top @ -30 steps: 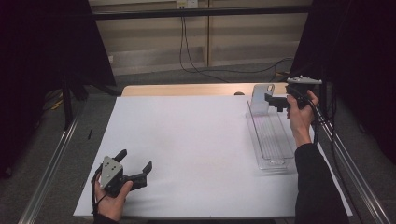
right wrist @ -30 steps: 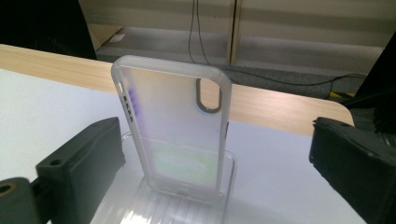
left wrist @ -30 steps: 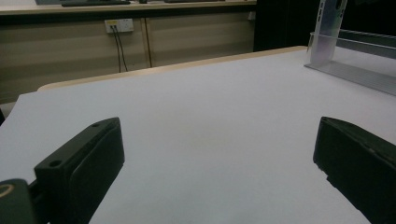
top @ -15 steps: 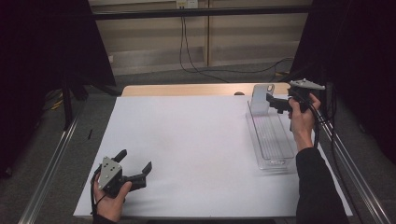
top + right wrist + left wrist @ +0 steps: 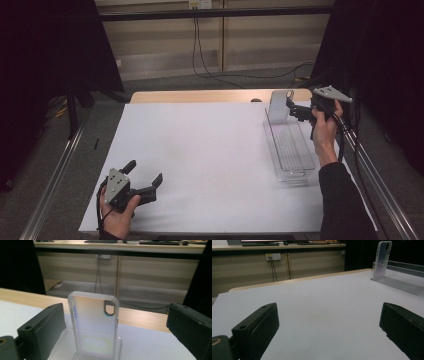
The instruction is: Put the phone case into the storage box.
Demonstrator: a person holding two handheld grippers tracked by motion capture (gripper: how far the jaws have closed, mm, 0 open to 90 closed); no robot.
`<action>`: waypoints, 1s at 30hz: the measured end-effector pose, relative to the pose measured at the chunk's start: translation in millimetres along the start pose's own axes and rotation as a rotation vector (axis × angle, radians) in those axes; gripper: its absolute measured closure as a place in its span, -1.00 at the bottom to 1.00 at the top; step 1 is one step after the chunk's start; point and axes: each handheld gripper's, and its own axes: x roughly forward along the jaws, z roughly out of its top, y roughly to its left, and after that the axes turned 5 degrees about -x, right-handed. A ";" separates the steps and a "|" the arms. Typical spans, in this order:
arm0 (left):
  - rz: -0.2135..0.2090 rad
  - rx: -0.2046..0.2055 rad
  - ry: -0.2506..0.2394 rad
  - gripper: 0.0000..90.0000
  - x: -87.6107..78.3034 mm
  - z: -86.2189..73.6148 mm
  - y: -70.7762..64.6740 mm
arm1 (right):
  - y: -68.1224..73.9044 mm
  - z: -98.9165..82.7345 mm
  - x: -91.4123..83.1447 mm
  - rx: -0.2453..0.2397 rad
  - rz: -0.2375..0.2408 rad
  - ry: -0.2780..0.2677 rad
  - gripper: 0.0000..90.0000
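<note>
A translucent phone case [image 5: 279, 105] [image 5: 93, 325] stands upright at the far end of a long clear plastic tray [image 5: 291, 150], at the table's right side. My right gripper [image 5: 296, 109] [image 5: 115, 315] is open and points at the case from its right. The case sits between and a little beyond the black jaws, which do not touch it. My left gripper [image 5: 145, 174] [image 5: 327, 325] is open and holds nothing, low over the white table surface [image 5: 210, 150] near the front left corner. From there the case [image 5: 384, 257] and the tray [image 5: 398, 281] show far off at the right.
The white sheet covers most of a wooden table, whose bare far edge [image 5: 200, 96] shows behind it. Metal rails [image 5: 55, 175] run along both sides. Cables hang from a wall socket [image 5: 197, 5] behind. A person's right sleeve [image 5: 342, 200] lies beside the tray.
The right gripper has shifted only slightly beside the case. The left gripper has stayed where it was, still open.
</note>
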 end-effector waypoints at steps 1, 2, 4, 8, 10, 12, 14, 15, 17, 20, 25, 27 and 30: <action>-0.003 0.000 -0.001 -0.94 0.1 0.1 0.2 | -0.5 -0.3 -1.5 0.007 0.008 0.001 -0.91; -0.004 0.003 0.000 -0.95 0.2 0.4 0.4 | -0.7 -0.5 -3.7 -0.001 0.022 0.008 -0.94; -0.002 0.003 -0.006 -0.95 0.1 0.6 0.3 | -0.2 -1.6 -6.9 -0.018 0.029 0.013 -0.96; -0.010 -0.009 -0.019 -0.95 1.4 1.2 -0.9 | -0.2 -6.2 -10.2 -0.016 0.024 0.019 -0.98; -0.010 -0.011 -0.021 -0.95 1.2 0.8 -1.2 | 0.0 -8.2 -12.8 -0.009 0.028 0.008 -1.00; -0.007 -0.022 -0.025 -0.95 0.4 0.7 -0.8 | 0.6 -10.0 -16.6 -0.010 0.040 -0.006 -1.00; -0.005 -0.025 -0.027 -0.95 0.0 0.9 -0.2 | 1.8 -11.5 -20.2 -0.009 0.037 -0.007 -1.00; -0.004 -0.027 -0.027 -0.95 0.0 0.8 -0.2 | 1.7 -12.3 -21.9 -0.011 0.038 -0.002 -1.00; -0.006 -0.030 -0.026 -0.95 0.0 0.7 -0.4 | 1.1 -14.2 -25.5 -0.003 0.047 -0.010 -1.00; -0.009 -0.026 -0.025 -0.95 0.0 0.8 -0.8 | -0.1 -16.9 -30.3 -0.009 0.042 -0.012 -1.00; -0.008 -0.027 -0.023 -0.95 0.2 0.6 -1.0 | -0.5 -21.4 -37.3 -0.013 0.062 -0.018 -1.00; -0.010 -0.029 -0.023 -0.95 0.1 0.7 -1.1 | 0.1 -23.2 -40.2 -0.013 0.064 -0.025 -1.00; -0.014 -0.018 -0.014 -0.94 0.6 0.5 -1.3 | 1.9 -25.4 -43.8 -0.031 0.057 -0.016 -1.00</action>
